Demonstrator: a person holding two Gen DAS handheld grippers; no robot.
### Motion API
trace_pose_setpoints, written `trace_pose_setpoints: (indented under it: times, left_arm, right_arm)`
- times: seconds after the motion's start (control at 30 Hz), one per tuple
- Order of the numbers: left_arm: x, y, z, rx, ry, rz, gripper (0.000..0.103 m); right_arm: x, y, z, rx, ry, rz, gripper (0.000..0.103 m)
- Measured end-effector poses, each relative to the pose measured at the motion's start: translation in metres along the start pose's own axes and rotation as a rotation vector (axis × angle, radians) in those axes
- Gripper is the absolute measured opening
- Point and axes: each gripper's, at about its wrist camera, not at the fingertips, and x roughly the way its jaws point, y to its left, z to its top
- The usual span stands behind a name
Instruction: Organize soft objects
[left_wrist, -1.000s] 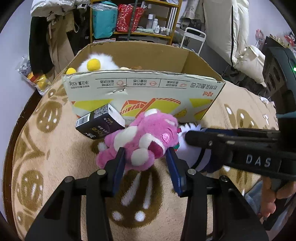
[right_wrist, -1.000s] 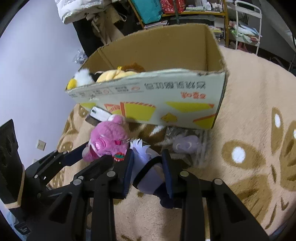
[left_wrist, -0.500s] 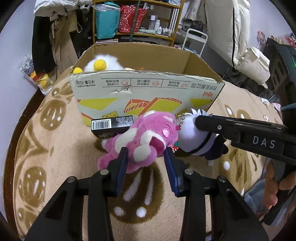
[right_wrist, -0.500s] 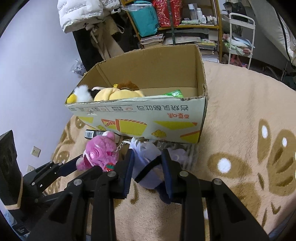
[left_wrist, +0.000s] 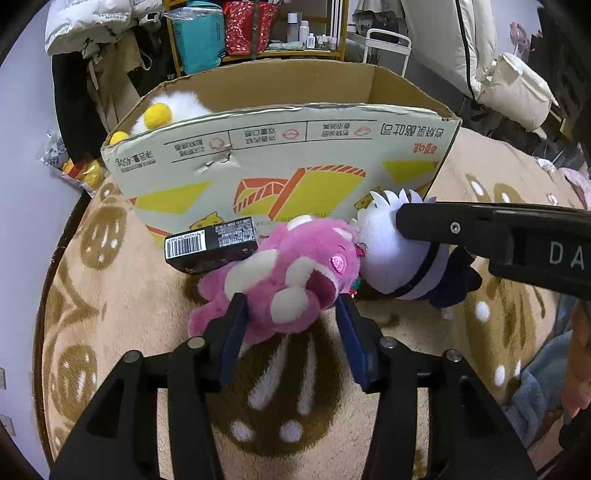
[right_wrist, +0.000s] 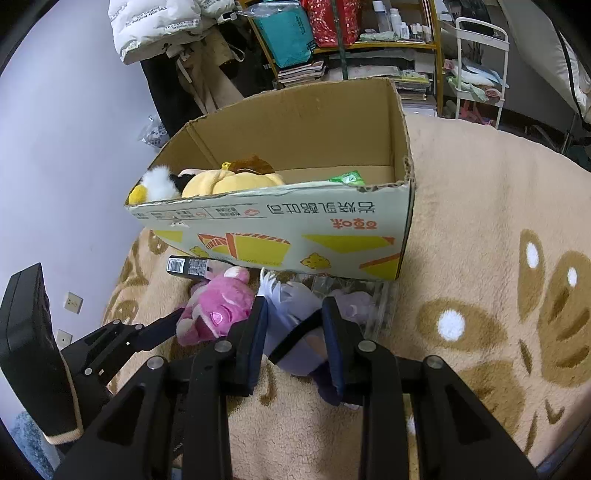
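Observation:
A pink plush bear (left_wrist: 291, 273) (right_wrist: 218, 310) lies on the tan rug in front of the cardboard box (left_wrist: 295, 166) (right_wrist: 295, 221). My left gripper (left_wrist: 290, 314) straddles the bear and its jaws are opening, the pads loose at the bear's sides. To its right is a white-haired plush doll in dark clothes (left_wrist: 391, 258) (right_wrist: 284, 295), with my right gripper (right_wrist: 291, 321) shut on its body. One right finger (left_wrist: 461, 227) crosses the left wrist view. The box holds a yellow plush (right_wrist: 229, 181), a white fluffy toy (left_wrist: 173, 107) and a green packet (right_wrist: 347, 178).
A black carton with a barcode (left_wrist: 210, 247) (right_wrist: 188, 266) lies at the box's foot, touching the bear. A clear bag with a pale purple toy (right_wrist: 354, 299) sits behind the doll. Shelves, hung clothes and a white cart stand beyond. A person's blue sleeve (left_wrist: 535, 387) is at right.
The left gripper's jaws have widened around the pink bear, which now rests lower on the rug. The black carton went from tilted to lying flat. The right gripper keeps its hold on the doll.

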Motion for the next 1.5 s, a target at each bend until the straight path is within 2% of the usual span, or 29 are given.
trace_pose_setpoints:
  times: [0.1, 0.17, 0.23, 0.3, 0.63, 0.73, 0.8, 0.87, 1.13, 1.2, 1.3, 1.4, 1.43, 1.5]
  left_arm:
    - [0.002, -0.003, 0.0, 0.019, -0.001, 0.022, 0.051]
    - [0.003, -0.003, 0.0, 0.029, -0.006, 0.022, 0.044]
    - [0.002, -0.004, -0.001, 0.044, -0.009, 0.007, 0.033]
    - [0.0, -0.006, -0.002, 0.062, -0.009, 0.018, 0.013]
    - [-0.014, 0.018, 0.0, -0.069, -0.032, -0.054, 0.013]
    - [-0.022, 0.022, -0.001, -0.086, -0.05, -0.056, 0.013]
    - [-0.028, 0.024, -0.002, -0.094, -0.064, -0.051, 0.013]
    - [-0.032, 0.026, -0.003, -0.1, -0.069, -0.04, 0.013]
    - [-0.039, 0.038, -0.005, -0.156, -0.08, -0.029, 0.014]
    - [-0.037, 0.042, -0.006, -0.173, -0.071, -0.018, 0.014]
    - [-0.035, 0.045, -0.007, -0.185, -0.064, -0.013, 0.014]
    - [-0.035, 0.046, -0.007, -0.191, -0.062, -0.014, 0.014]
    - [-0.034, 0.046, -0.008, -0.193, -0.061, -0.014, 0.014]
    - [-0.034, 0.047, -0.008, -0.197, -0.058, -0.014, 0.014]
  right_arm:
    - [0.0, 0.0, 0.0, -0.004, 0.002, -0.002, 0.031]
    - [0.0, 0.0, 0.0, -0.003, 0.002, -0.003, 0.031]
    - [-0.001, -0.001, 0.0, 0.002, 0.001, -0.002, 0.031]
    - [-0.001, -0.002, 0.0, 0.007, -0.002, -0.004, 0.031]
    - [-0.006, -0.003, 0.0, 0.007, -0.012, -0.004, 0.028]
    - [-0.011, -0.004, -0.001, 0.006, -0.028, 0.005, 0.013]
    - [-0.015, -0.004, 0.0, 0.005, -0.04, 0.006, 0.013]
    - [-0.015, -0.005, 0.0, 0.011, -0.03, 0.03, 0.002]
    - [-0.011, 0.001, -0.002, -0.014, -0.019, 0.035, 0.002]
    - [-0.006, 0.0, -0.004, -0.009, 0.025, 0.068, 0.003]
    - [0.001, 0.002, -0.009, -0.032, 0.067, 0.031, 0.008]
    - [0.011, 0.006, -0.013, -0.054, 0.122, 0.041, 0.01]
    - [0.012, 0.006, -0.015, -0.059, 0.128, 0.044, 0.012]
    - [0.016, 0.008, -0.016, -0.065, 0.148, 0.052, 0.023]
